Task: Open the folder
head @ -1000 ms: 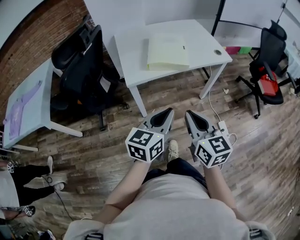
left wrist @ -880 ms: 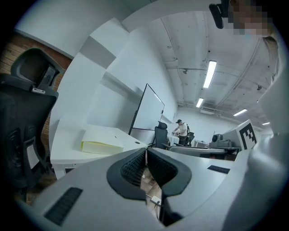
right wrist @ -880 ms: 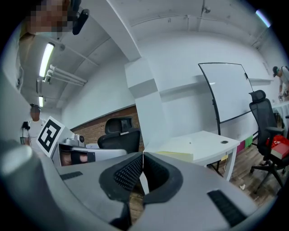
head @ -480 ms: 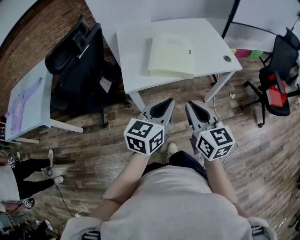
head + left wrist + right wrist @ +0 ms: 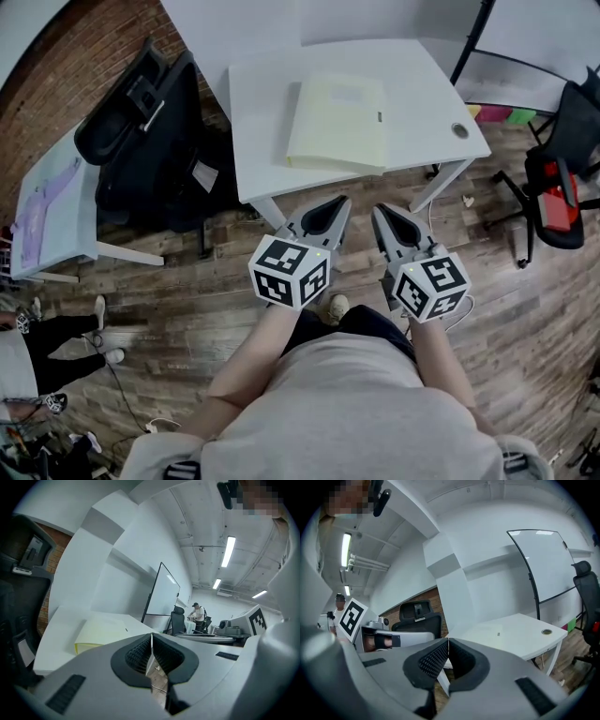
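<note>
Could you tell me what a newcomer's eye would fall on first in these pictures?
First, the pale yellow folder, lying closed on the white table at the top of the head view. Next, the left gripper and right gripper, side by side in front of the table's near edge, each with a marker cube, jaws shut on nothing. A black office chair stands left of the table.

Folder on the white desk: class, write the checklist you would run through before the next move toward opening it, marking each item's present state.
1. Folder lies flat and closed on the white desk: ok.
2. Which edge opens: cannot tell.
3. Left hand-held gripper empty, jaws together: ok.
4. Right hand-held gripper empty, jaws together: ok.
5. Grippers at the folder: not ok, both are short of the desk, over the floor.
</note>
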{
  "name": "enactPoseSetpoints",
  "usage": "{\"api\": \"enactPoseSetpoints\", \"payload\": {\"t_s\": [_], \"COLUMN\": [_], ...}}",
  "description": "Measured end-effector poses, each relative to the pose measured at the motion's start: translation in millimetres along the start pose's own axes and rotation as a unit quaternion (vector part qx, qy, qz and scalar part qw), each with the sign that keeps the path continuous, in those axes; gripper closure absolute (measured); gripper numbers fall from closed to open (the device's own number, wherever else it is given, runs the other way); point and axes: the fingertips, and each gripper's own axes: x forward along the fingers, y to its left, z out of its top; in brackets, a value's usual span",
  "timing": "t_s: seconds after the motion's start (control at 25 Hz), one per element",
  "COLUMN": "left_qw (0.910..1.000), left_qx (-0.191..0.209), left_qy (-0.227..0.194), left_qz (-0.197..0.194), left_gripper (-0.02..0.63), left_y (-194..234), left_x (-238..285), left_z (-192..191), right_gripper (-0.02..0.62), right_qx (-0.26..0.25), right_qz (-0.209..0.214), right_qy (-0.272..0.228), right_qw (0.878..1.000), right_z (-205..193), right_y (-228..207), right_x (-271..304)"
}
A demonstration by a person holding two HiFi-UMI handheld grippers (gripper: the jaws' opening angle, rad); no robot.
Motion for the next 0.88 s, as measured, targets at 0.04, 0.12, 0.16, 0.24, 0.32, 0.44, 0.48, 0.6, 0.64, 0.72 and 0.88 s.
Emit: {"api": "enactPoseSetpoints", "payload": {"t_s": [0.04, 0.12, 0.16, 0.24, 0.32, 0.44, 0.48, 0.6, 0.64, 0.72, 0.88], "left_qw": [1.0, 1.0, 1.0, 0.9999, 0.9998, 0.9997, 0.9997, 0.9997, 0.9997, 0.9994, 0.9983], "left_qx": [-0.001, -0.003, -0.003, -0.004, -0.006, -0.012, -0.012, -0.011, -0.009, 0.004, 0.034], "left_qy": [0.002, 0.005, 0.007, 0.012, 0.016, 0.018, 0.018, 0.022, 0.024, 0.032, 0.043], "left_qz": [0.0, 0.001, 0.001, 0.001, 0.004, 0.008, 0.008, 0.004, -0.001, -0.01, -0.022], "left_gripper": [0.578, 0.578, 0.578, 0.578, 0.578, 0.578, 0.578, 0.578, 0.578, 0.578, 0.578], "left_y": [0.8, 2.8, 3.9, 7.0, 12.1, 20.1, 22.6, 29.4, 31.1, 34.4, 40.5], "left_x": [3.4, 8.9, 11.0, 14.0, 15.7, 18.3, 19.6, 23.6, 25.3, 30.2, 44.3], "left_z": [-0.3, -1.2, -1.9, -3.7, -5.4, -6.6, -6.4, -5.1, -4.5, -3.4, -0.5], "right_gripper": [0.574, 0.574, 0.574, 0.573, 0.572, 0.572, 0.572, 0.573, 0.572, 0.572, 0.572], "right_qx": [0.002, 0.006, 0.007, 0.003, 0.0, 0.006, 0.007, 0.011, 0.012, 0.013, 0.032], "right_qz": [0.001, 0.002, 0.001, -0.001, -0.004, -0.008, -0.01, -0.019, -0.022, -0.026, -0.039], "right_qy": [0.001, 0.006, 0.009, 0.017, 0.022, 0.022, 0.024, 0.029, 0.029, 0.029, 0.028], "right_qw": [1.0, 1.0, 1.0, 1.0, 1.0, 1.0, 1.0, 0.999, 0.999, 0.999, 0.998], "right_z": [-0.5, -3.3, -5.1, -8.3, -9.9, -11.6, -12.8, -14.8, -14.1, -12.0, -10.9], "right_y": [-2.3, -5.7, -7.1, -9.4, -10.8, -14.9, -16.8, -21.8, -23.0, -25.8, -38.7], "right_x": [2.0, 6.2, 8.4, 12.7, 16.1, 19.8, 21.7, 28.7, 31.2, 36.7, 47.0]}}
